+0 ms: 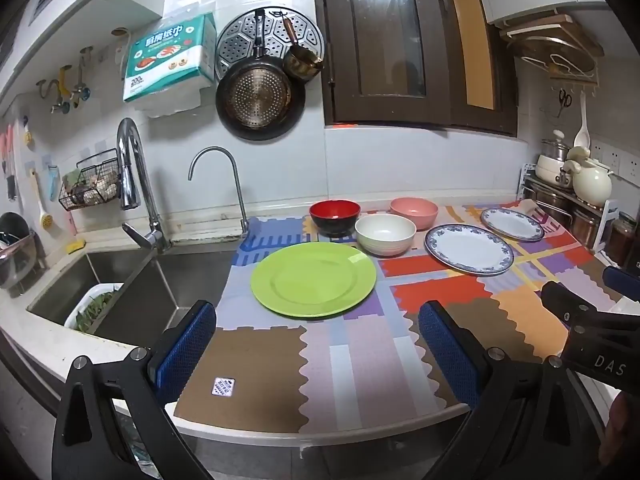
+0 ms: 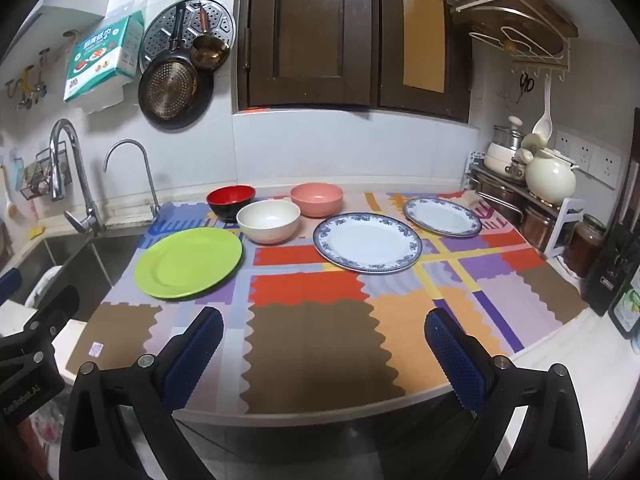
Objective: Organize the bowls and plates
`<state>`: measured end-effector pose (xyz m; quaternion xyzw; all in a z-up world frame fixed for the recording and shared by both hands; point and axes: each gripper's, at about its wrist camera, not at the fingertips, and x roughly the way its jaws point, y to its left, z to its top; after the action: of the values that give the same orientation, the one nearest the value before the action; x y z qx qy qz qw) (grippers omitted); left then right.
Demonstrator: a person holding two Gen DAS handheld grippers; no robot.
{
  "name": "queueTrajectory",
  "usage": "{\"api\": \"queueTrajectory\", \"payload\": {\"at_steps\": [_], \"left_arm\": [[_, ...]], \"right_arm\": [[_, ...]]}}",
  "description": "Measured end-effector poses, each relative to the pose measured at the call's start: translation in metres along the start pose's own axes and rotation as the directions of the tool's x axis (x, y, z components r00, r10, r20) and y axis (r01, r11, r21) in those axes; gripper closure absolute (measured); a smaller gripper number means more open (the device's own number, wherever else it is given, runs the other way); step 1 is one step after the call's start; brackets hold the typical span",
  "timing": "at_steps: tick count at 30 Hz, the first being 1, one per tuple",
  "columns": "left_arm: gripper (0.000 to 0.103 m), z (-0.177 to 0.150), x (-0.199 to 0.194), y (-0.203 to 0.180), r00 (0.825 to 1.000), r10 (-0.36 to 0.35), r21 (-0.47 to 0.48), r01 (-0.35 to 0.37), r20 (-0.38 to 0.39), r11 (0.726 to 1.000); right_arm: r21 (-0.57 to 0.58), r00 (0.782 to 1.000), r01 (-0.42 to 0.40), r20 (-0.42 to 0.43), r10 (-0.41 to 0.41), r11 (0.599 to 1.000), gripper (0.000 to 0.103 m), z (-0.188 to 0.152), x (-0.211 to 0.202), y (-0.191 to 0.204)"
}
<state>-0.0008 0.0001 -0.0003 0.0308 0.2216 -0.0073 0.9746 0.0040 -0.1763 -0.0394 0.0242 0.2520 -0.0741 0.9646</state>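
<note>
While nothing stacked yet: both left gripper [image 1: 316, 344] and right gripper [image 2: 324, 344] wide open, empty, short of green plate [image 1: 314, 279]. Next: grab white bowl [image 1: 385, 234] right of it.

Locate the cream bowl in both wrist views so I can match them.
Left wrist view: the cream bowl sits right of centre, behind the right edge of the green plate.
Right wrist view: the cream bowl sits left of centre, behind the right edge of the green plate.
Shared landmark: the red-lined black bowl, just behind-left of the cream bowl in both.
</note>
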Motion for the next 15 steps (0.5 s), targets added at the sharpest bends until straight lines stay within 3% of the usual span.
{"api": "queueTrajectory", "payload": {"at_steps": [15], "left_arm": [[0.0,0.002,-0.002,0.005,1.0,0.003,-0.01,-0.003,0.019,1.0]], "right_arm": [[-0.006,1.0,-0.018,0.012,0.018,1.0,0.001,0.004,-0.003,-0.004]]}}
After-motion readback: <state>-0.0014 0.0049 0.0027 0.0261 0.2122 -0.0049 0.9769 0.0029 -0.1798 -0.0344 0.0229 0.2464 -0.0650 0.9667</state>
